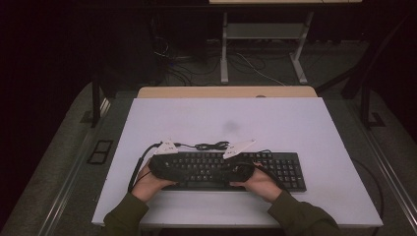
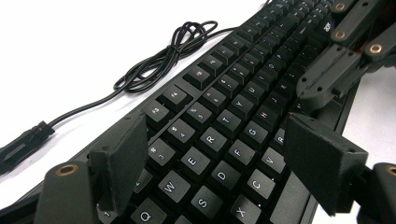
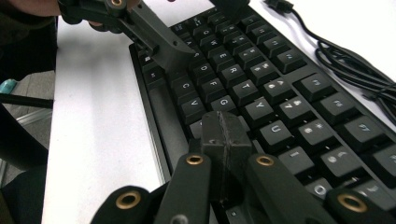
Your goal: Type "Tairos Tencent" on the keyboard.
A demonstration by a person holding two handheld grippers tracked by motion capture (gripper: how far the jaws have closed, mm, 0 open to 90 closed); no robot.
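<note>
Keyboard, black and full-size, lies along the near edge of the white table in the high view, at about 6 o'clock on the tabletop, with its coiled cable just beyond its far edge at 12 o'clock. The left gripper hangs over the keyboard's left end and the right gripper over its middle, each carrying a pale three-cornered plate on top; the person's hands come in from 6 o'clock.

In the left gripper view the left gripper has its jaws spread wide with nothing clamped between them. The keyboard runs from 7 o'clock up to 1 o'clock, with the letter keys E, R, D, F and C in the gap between the jaws. The cable lies looped on the table at 11 o'clock, its plug toward 9 o'clock. The right gripper comes in at 2 o'clock, above the keys.

In the right gripper view the right gripper has its two pads pressed flat together, holding nothing, their tip close above the keys near the keyboard's front edge. The left gripper reaches in from 11 o'clock over the far keys, and the cable runs along 2 o'clock.
</note>
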